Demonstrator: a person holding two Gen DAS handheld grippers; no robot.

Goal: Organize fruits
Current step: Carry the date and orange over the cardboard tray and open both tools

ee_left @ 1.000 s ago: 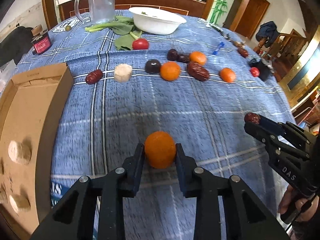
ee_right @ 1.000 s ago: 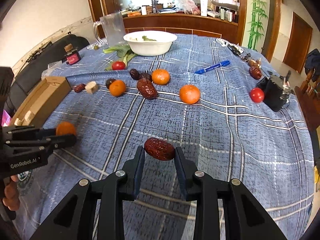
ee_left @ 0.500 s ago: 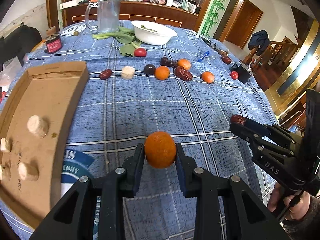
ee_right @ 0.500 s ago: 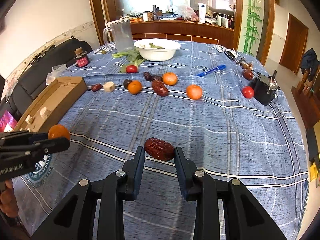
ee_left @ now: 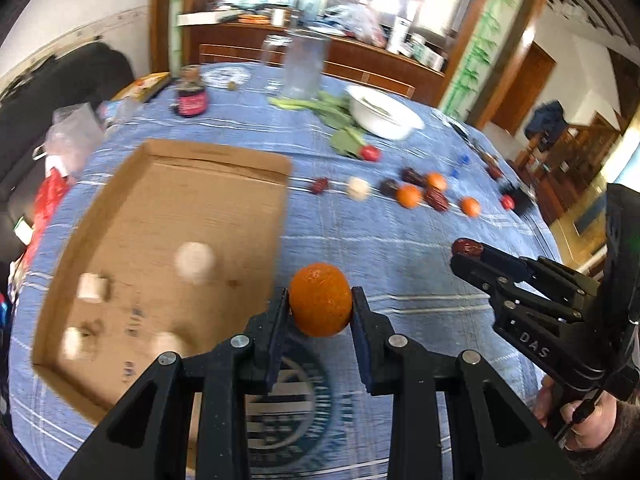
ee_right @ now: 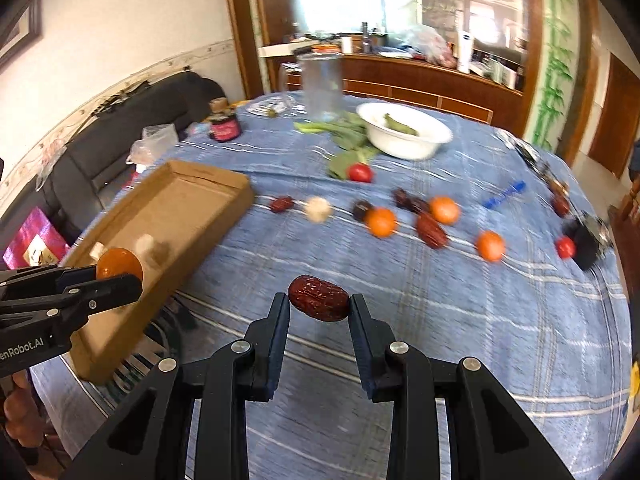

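Observation:
My left gripper (ee_left: 320, 304) is shut on an orange (ee_left: 320, 299) and holds it in the air just right of the cardboard box (ee_left: 208, 208); it also shows in the right wrist view (ee_right: 120, 268) with the orange (ee_right: 118, 263) beside the box (ee_right: 192, 196). My right gripper (ee_right: 319, 304) is shut on a red date (ee_right: 319, 297), held above the blue cloth; in the left wrist view it (ee_left: 464, 254) is at the right with the date (ee_left: 466, 247). The box holds several pale pieces (ee_left: 195, 261).
A row of oranges (ee_right: 381, 222), dates (ee_right: 431, 231), a pale piece (ee_right: 317, 209) and tomatoes (ee_right: 360, 172) lies across the table. Behind stand a white bowl (ee_right: 404, 132), greens, a glass jug (ee_right: 322, 86), a jar (ee_right: 225, 128), a blue pen (ee_right: 503, 194) and a black object (ee_right: 588, 240).
Both grippers have swung left toward the cardboard box, still holding their fruit. The box now fills more of both views.

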